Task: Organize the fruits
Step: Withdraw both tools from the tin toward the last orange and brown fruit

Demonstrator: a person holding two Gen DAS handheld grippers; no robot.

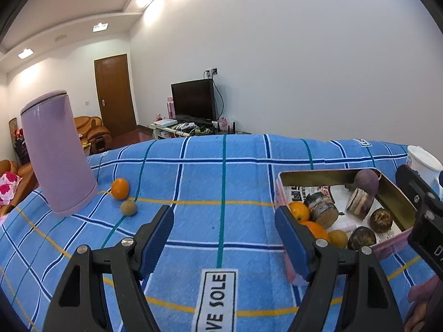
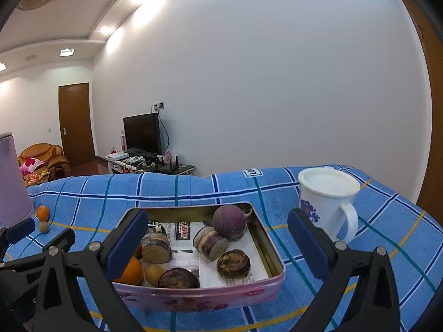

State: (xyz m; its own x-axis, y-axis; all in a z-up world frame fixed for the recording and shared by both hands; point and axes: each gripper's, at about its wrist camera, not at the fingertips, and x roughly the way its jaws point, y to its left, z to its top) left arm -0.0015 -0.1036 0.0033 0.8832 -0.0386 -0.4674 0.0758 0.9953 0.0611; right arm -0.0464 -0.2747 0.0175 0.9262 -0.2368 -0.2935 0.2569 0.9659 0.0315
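A pink tin box (image 2: 205, 296) sits on the blue checked cloth, lined with paper and holding oranges (image 2: 130, 271), a round purple fruit (image 2: 229, 221) and several brown cut pieces. It also shows at the right of the left wrist view (image 1: 387, 246). A loose orange (image 1: 120, 188) and a small brownish fruit (image 1: 128, 208) lie on the cloth next to a purple cylinder (image 1: 58, 152). My left gripper (image 1: 224, 227) is open and empty above the cloth, left of the box. My right gripper (image 2: 217, 229) is open and empty, its jaws straddling the box.
A white mug (image 2: 329, 204) with a blue pattern stands right of the box. The purple cylinder stands at the far left of the table. The cloth-covered table (image 1: 221, 166) ends at its far edge, with a TV, a door and sofas beyond.
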